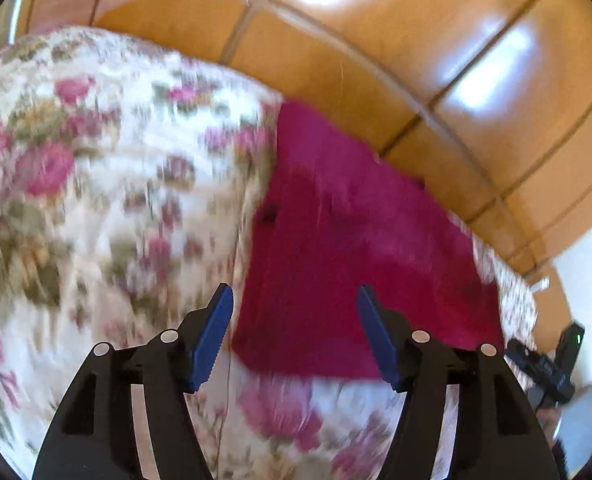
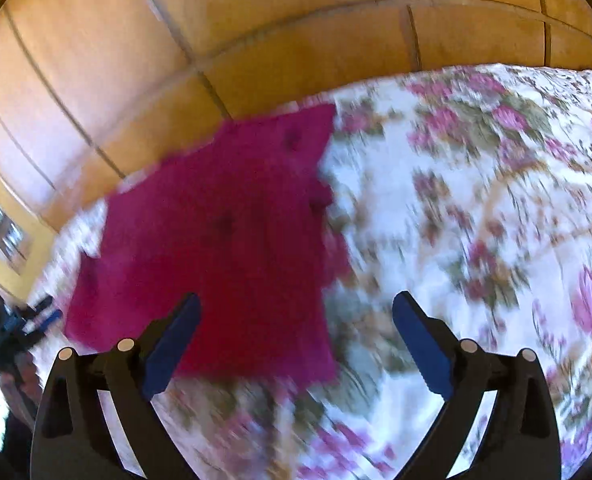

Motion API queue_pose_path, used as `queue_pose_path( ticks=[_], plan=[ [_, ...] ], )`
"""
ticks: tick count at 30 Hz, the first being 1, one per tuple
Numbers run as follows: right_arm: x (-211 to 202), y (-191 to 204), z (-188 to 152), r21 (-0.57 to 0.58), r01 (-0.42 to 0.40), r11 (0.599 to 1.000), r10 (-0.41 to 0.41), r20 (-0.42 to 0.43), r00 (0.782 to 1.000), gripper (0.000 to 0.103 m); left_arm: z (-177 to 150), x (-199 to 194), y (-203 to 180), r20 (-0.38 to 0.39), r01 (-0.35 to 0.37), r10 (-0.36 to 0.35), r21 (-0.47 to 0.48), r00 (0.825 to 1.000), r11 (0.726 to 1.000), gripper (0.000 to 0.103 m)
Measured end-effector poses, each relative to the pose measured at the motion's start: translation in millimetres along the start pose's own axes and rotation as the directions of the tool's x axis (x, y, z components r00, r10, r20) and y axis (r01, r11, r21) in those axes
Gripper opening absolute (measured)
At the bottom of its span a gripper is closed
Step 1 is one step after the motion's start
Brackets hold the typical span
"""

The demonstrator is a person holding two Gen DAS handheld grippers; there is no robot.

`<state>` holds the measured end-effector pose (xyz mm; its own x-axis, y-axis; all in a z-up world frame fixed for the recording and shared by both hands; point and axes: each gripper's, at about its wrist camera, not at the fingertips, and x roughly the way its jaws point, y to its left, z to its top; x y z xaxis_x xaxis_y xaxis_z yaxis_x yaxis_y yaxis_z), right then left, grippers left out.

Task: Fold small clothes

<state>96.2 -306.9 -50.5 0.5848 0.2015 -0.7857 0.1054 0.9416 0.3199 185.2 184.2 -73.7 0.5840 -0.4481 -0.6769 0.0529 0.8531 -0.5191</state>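
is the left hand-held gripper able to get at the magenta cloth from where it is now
Probably yes. The left hand-held gripper is open and empty, with the magenta cloth lying flat on the floral bedspread just ahead of its fingertips. Nothing lies between them, though the view is blurred.

A bed cover (image 1: 95, 200) with pink flowers and green leaves on white lies over the bed. Behind it is a wall of shiny orange-brown wooden panels (image 1: 376, 40), with dark seams between them and bright spots of reflected light.
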Motion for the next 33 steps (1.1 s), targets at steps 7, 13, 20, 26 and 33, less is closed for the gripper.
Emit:
queue_pose_path(
  ticks=[7, 13, 20, 26, 33],
  plan=[
    [27.6, 5.7, -2.5, 0.016, 0.021, 1.000, -0.021, -0.026, 0.999, 0.034, -19.9, 20.8, -4.8, -0.046, -0.064, 0.065, 0.022, 0.997, 0.998, 0.025],
    [3.1, 20.4, -12.3, -0.031, -0.003, 1.000, 0.003, -0.009, 1.000, 0.013, -29.2, -0.4, -6.5, -0.029, -0.062, 0.064, 0.070, 0.998, 0.996, 0.012],
    [-42.8, 15.5, -48.7, -0.006, -0.071, 0.997, 0.071, -0.001, 0.997, 0.012, -71.6, -48.2, -10.0, -0.032, -0.014, 0.017, 0.103, 0.999, 0.995, 0.011],
    [-74.2, 6.4, -99.5, -0.026, -0.080, 0.996, 0.078, -0.070, 0.994, 0.012, -129.2, -92.3, -5.1, -0.077, 0.003, 0.004, 0.093, 0.997, 0.996, 0.011],
    [-72.7, 0.7, -104.3, -0.016, -0.035, 0.999, 0.033, -0.076, 0.997, 0.052, -132.4, -97.1, -1.8, -0.062, -0.009, 0.012, 0.057, 0.998, 0.998, 0.040]
  ],
)
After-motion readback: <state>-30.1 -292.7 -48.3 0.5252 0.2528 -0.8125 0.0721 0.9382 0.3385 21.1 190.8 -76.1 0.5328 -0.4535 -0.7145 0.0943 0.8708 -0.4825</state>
